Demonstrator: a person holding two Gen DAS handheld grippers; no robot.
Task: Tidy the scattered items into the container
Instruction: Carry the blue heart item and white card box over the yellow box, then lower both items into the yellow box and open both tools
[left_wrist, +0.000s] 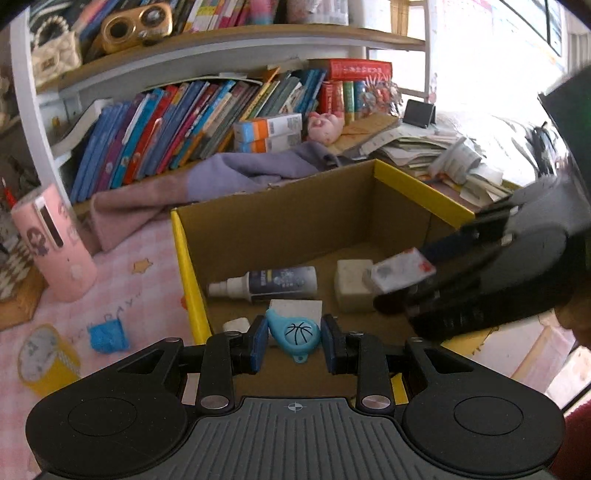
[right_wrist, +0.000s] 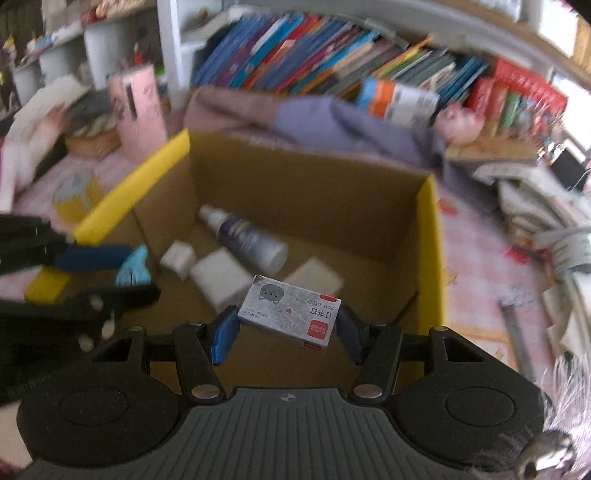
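On the desk (left_wrist: 147, 254), spread with a pink checked cloth, a yellow tape roll (left_wrist: 48, 360) and a crumpled blue scrap (left_wrist: 109, 336) lay left of the cardboard box (left_wrist: 280, 218), apparently awaiting their turn. The box was plain brown corrugated board with glossy yellow outer faces, its top open so things could be dropped in.

The left hand-held gripper (left_wrist: 294, 338) was pinched nearly shut on a teal teardrop trinket (left_wrist: 293, 334), smooth plastic printed with a basketball, held just inside the box's near wall, presumably for release. On the floor beyond lay a spray bottle (left_wrist: 273, 284), white-nozzled and dark-labelled, on its side, beside pale foam-like blocks (left_wrist: 352, 290) with soft, matte faces.

The right hand-held gripper (right_wrist: 286, 326), jaws part-way apart, clamped a small staple box (right_wrist: 290, 314) by its ends: a flat printed carton, grey with a red corner. It hung tilted over the box's interior, probably also about to be dropped.
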